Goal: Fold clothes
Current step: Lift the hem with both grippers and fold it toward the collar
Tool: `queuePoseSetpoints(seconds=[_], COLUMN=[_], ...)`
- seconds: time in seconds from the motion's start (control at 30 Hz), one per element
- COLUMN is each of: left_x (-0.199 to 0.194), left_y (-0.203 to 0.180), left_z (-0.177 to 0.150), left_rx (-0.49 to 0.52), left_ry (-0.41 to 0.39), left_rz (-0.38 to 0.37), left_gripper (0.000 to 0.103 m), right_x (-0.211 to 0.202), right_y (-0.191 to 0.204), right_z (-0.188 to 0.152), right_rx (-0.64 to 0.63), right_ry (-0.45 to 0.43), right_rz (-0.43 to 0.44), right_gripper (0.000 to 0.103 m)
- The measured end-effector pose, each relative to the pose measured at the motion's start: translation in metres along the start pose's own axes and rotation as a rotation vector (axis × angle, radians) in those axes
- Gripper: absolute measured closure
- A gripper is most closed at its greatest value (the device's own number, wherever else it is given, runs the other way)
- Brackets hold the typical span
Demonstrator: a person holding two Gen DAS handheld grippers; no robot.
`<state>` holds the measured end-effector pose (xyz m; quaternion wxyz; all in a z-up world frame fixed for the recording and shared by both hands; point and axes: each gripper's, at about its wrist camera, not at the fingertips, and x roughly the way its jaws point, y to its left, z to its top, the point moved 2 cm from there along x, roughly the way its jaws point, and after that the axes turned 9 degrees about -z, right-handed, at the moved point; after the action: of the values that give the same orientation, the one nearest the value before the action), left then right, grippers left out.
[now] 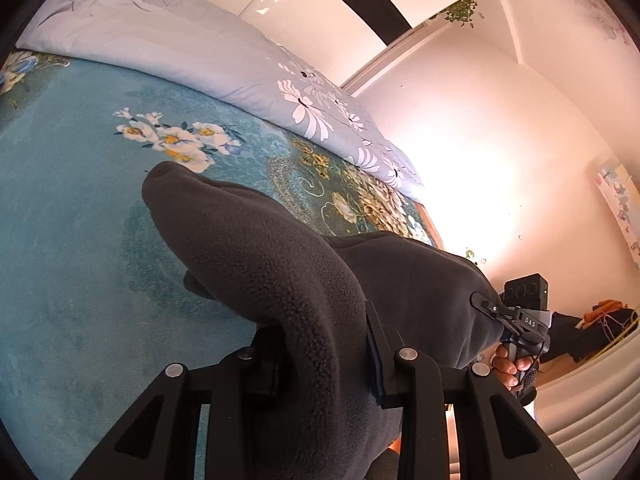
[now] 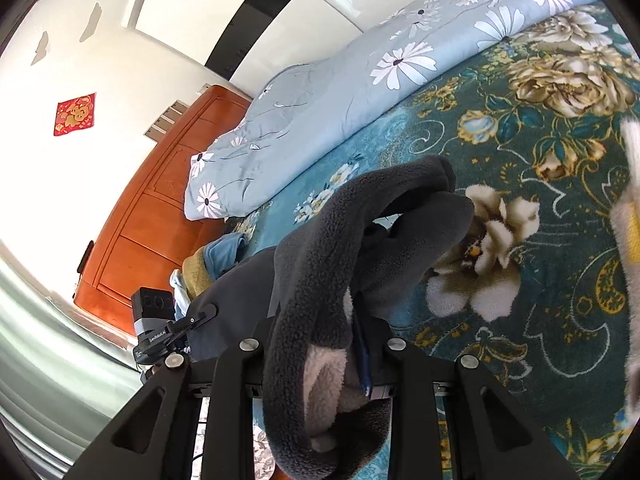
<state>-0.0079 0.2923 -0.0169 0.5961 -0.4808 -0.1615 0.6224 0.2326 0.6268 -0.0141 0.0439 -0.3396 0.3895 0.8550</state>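
A dark grey fleece garment (image 1: 280, 264) with a pale fluffy lining (image 2: 320, 376) hangs over a teal floral bedspread (image 1: 72, 240). My left gripper (image 1: 320, 360) is shut on one thick fold of it, which covers the fingertips. My right gripper (image 2: 320, 352) is shut on another bunched fold, with the lining showing between the fingers. Each gripper shows in the other's view: the right gripper (image 1: 496, 312) pinches the fleece edge at the right, and the left gripper (image 2: 200, 316) pinches it at the lower left. A hand (image 1: 506, 368) holds the right handle.
A light blue quilt with white flowers (image 2: 340, 92) lies along the far side of the bed. An orange wooden headboard (image 2: 148, 208) stands behind it. Blue and yellow clothes (image 2: 216, 260) are piled by the bed's edge. A pale item (image 2: 630, 240) lies at the right.
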Motion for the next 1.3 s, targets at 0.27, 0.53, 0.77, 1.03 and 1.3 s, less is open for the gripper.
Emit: queuePoseSetpoints(seconds=[0.27, 0.53, 0.77, 1.03, 1.3], left_x=[0.055, 0.168, 0.290, 0.387, 0.397], left_y=[-0.075, -0.178, -0.257, -0.244, -0.179], left_z=[0.031, 0.066, 0.060, -0.016, -0.086], left_rx=[0.106, 0.225, 0.295, 0.214, 0.111], left_ry=[0.025, 0.078, 0.158, 0.264, 0.343], left_rz=[-0.062, -0.184, -0.308, -0.402, -0.362], left_gripper=[0.070, 0.070, 0.069, 0.070, 0.069], right_x=[-0.065, -0.173, -0.283, -0.342, -0.320], right_y=[-0.015, -0.080, -0.163, -0.302, -0.392], right_z=[0.038, 0.083, 0.094, 0.047, -0.027], right_rx=[-0.031, -0.016, 0.015, 0.191, 0.347], right_ry=[-0.077, -0.208, -0.333, -0.412, -0.403], right_rz=[-0.038, -0.113, -0.225, -0.264, -0.197], right_gripper=[0.075, 0.075, 0.075, 0.075, 0.073])
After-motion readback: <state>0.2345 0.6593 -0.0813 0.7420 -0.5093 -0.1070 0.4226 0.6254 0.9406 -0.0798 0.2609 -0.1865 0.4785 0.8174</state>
